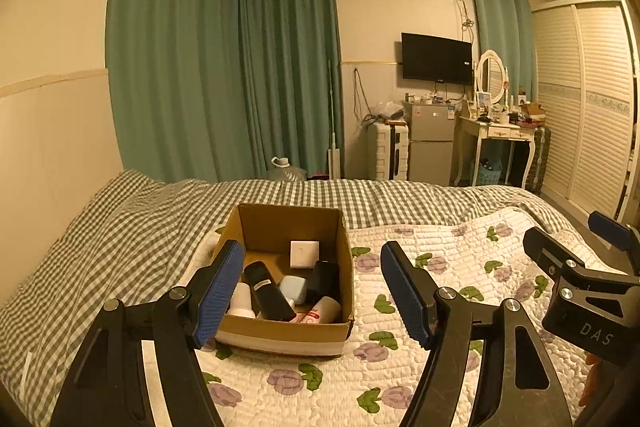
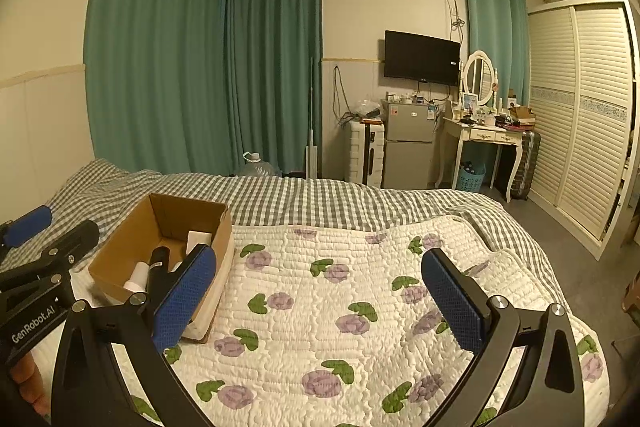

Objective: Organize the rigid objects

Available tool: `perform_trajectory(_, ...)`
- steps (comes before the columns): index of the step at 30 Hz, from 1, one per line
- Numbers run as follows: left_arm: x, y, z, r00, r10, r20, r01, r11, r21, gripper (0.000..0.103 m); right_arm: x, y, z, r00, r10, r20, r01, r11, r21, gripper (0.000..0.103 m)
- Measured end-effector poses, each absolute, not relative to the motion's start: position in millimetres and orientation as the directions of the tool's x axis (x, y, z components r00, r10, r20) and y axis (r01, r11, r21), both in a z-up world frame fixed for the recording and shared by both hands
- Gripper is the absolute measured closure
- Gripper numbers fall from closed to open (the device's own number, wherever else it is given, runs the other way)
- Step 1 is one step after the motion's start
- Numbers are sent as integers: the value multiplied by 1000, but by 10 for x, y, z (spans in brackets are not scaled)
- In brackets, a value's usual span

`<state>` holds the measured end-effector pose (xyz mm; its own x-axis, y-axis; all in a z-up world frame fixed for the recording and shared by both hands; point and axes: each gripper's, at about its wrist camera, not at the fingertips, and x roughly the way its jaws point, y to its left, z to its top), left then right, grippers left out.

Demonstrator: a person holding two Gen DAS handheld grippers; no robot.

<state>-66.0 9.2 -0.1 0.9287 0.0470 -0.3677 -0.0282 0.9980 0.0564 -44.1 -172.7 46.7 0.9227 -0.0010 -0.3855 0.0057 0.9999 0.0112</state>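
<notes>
An open cardboard box (image 1: 240,331) stands on the flowered quilt (image 1: 440,251). Inside it lie a black cylinder (image 1: 268,293), a white bottle (image 1: 243,301), a pale blue case (image 1: 294,289), a black block (image 1: 324,281), a white square box (image 1: 305,254) and a white tube with red print (image 1: 324,311). My left gripper (image 1: 312,293) is open and empty, held just above the box's near side. My right gripper (image 2: 320,301) is open and empty over the bare quilt (image 2: 320,267), to the right of the box (image 2: 120,259). The right gripper also shows at the edge of the left wrist view (image 1: 580,267).
A grey checked blanket (image 1: 120,227) covers the far and left part of the bed. Beyond the bed are green curtains (image 1: 220,67), a water jug (image 1: 286,171), a small fridge (image 1: 430,143), a dressing table (image 1: 500,135) and a white wardrobe (image 1: 584,99).
</notes>
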Motion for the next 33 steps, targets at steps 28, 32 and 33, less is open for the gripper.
perform_trajectory(28,-654,120,-20,928,37,-370,-17,998,60,29,-393,-1702,376,913,3,-407,0,1000,7,0)
perform_trajectory(32,-657,122,-18,928,38,-370,-17,998,60,29,-391,-1703,371,913,3,-408,0,1000,7,0)
perform_trajectory(33,-656,117,-19,929,38,-369,-17,998,60,29,-392,-1703,374,913,4,-408,-1,1000,7,0)
